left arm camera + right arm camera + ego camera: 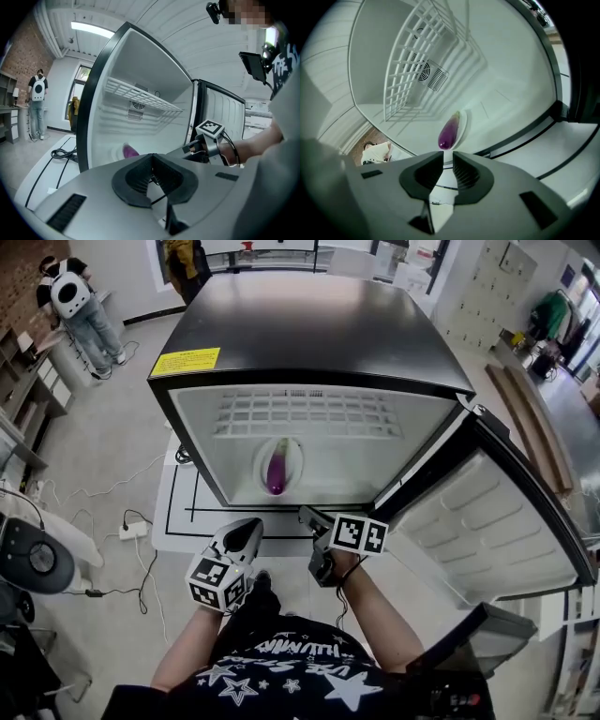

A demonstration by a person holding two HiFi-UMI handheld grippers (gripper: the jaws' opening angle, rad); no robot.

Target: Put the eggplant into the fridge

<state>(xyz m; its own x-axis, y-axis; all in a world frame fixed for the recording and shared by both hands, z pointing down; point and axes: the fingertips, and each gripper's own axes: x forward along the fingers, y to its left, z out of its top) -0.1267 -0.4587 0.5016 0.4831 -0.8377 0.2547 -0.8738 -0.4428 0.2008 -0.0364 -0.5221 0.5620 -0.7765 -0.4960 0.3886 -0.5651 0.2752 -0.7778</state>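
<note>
1. Finding: a lab or test hall, not a home.
2. The fridge (309,334) stands alone mid-floor on a white mat (176,512) marked with black lines.
3. Cables (63,153) and a power strip (132,531) lie loose on the bare floor (122,437).
4. Lockers (495,287), a brick wall (21,56) and a strip light (91,29) complete the room.

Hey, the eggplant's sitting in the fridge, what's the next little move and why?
Probably swing the right tool toward the open white fridge door to push it shut: the purple eggplant already lies on its white plate inside, and the left tool is empty too.
</note>
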